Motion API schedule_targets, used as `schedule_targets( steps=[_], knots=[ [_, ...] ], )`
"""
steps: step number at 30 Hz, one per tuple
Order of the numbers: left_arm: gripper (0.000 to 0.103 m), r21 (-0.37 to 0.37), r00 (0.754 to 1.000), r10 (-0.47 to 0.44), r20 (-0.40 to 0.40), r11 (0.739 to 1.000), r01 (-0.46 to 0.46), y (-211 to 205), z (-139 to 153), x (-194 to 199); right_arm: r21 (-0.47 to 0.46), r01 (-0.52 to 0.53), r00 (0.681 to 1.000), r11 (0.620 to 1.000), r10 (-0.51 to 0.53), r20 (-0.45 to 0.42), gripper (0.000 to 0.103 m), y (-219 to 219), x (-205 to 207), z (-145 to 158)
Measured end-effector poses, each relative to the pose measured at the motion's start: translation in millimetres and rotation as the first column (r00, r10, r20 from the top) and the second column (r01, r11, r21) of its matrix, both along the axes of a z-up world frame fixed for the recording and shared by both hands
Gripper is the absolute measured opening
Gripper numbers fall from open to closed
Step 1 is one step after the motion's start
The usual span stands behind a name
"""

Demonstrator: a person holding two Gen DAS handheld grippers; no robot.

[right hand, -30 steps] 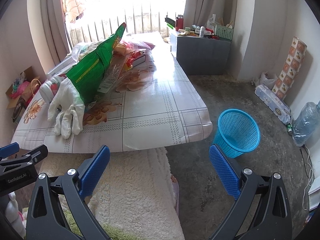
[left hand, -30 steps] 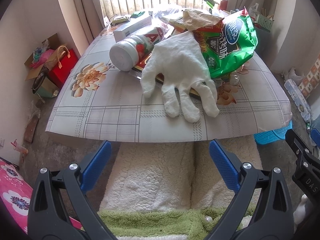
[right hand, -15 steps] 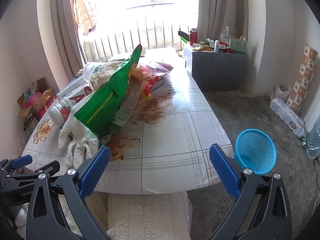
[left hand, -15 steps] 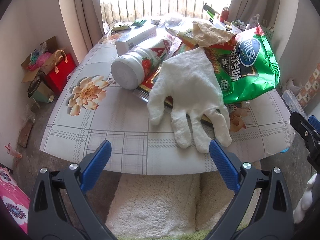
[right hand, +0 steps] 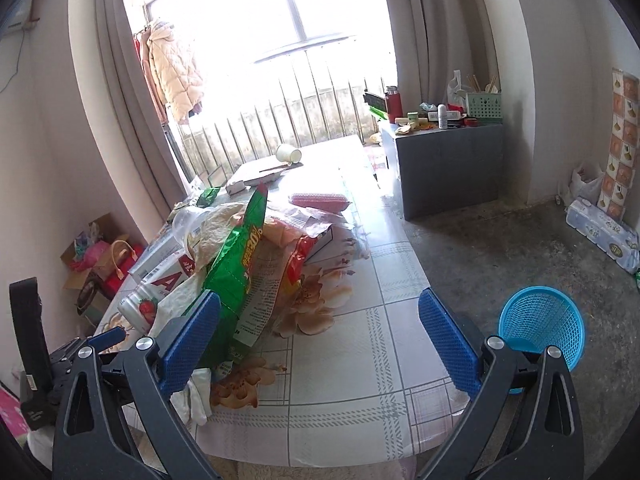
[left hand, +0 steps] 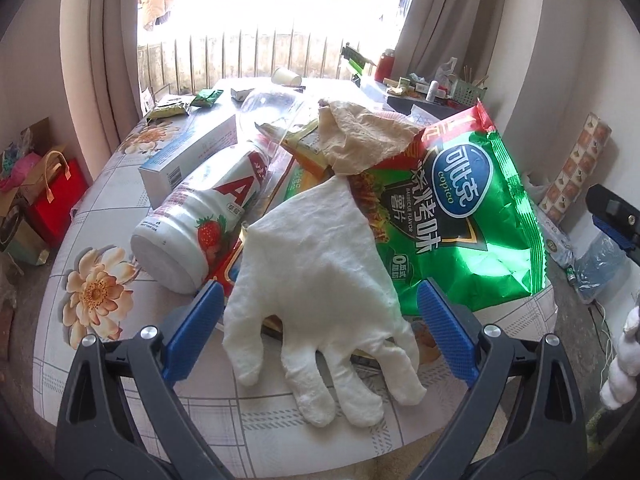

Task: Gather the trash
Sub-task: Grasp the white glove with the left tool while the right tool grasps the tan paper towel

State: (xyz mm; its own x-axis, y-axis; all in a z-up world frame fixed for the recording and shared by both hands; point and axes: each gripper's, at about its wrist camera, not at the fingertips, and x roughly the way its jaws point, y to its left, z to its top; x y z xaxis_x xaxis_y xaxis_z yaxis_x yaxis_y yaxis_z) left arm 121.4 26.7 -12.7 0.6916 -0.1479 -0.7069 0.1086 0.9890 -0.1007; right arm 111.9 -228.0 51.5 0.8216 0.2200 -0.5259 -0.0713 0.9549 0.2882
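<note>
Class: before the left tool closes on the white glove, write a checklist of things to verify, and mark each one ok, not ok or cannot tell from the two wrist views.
1. Left tool open: ok.
2. White glove lies between its fingers: ok.
3. Glove free of other trash: not ok; it lies on the green chip bag and wrappers.
4. Right tool open and empty: ok.
5. Blue basket upright on the floor: ok.
6. Basket has room: cannot tell.

both claws wide open & level: left claw [left hand: 320, 322], right claw [right hand: 320, 328].
</note>
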Motion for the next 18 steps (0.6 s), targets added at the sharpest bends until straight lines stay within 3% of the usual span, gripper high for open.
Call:
schedule_targets(
  steps=[2,4,6,9,11,13,14,16,18],
  knots=[
    [0.089,0.03,1.0,0.0,-0.028,1.0,0.001,-5,-9,14,0.018,-0.024,1.0,1.0,0.024,0.02,0.097,-2,4,12],
    [0.073,0.049,0.998,-0.012,-0.058,0.999,0.015,-7,-20,25,0.025,-0.097,0.995,0.995,0.096,0.038,0.097,1,17,29],
    [0.063,0.053,0.995,-0.019,-0.096,0.998,0.024,-8,-29,33,-0.003,-0.2,0.979,0.98,0.2,0.037,0.097,13,34,52],
    [0.052,0.023,0.994,-0.031,-0.105,0.999,0.033,-3,-36,34,-0.069,-0.334,0.942,0.94,0.33,-0.066,0.097,44,77,81],
    [0.045,0.005,0.994,-0.038,-0.1,0.999,0.039,1,-37,32,-0.022,-0.459,0.878,0.888,0.449,-0.164,0.097,66,117,91],
    [0.039,-0.03,0.994,-0.046,-0.099,0.999,0.043,8,-38,30,0.059,-0.584,0.775,0.809,0.578,-0.256,0.097,91,155,91],
    [0.036,-0.044,0.994,-0.045,-0.099,0.998,0.041,13,-39,30,0.06,-0.615,0.739,0.786,0.602,-0.303,0.097,104,173,88],
    [0.028,-0.071,0.994,-0.048,-0.095,0.997,0.041,19,-36,25,-0.019,-0.634,0.711,0.773,0.574,-0.407,0.097,132,206,75],
    [0.02,-0.088,0.995,-0.049,-0.091,0.995,0.041,24,-35,23,-0.048,-0.673,0.649,0.738,0.559,-0.515,0.097,160,230,54]
  ],
)
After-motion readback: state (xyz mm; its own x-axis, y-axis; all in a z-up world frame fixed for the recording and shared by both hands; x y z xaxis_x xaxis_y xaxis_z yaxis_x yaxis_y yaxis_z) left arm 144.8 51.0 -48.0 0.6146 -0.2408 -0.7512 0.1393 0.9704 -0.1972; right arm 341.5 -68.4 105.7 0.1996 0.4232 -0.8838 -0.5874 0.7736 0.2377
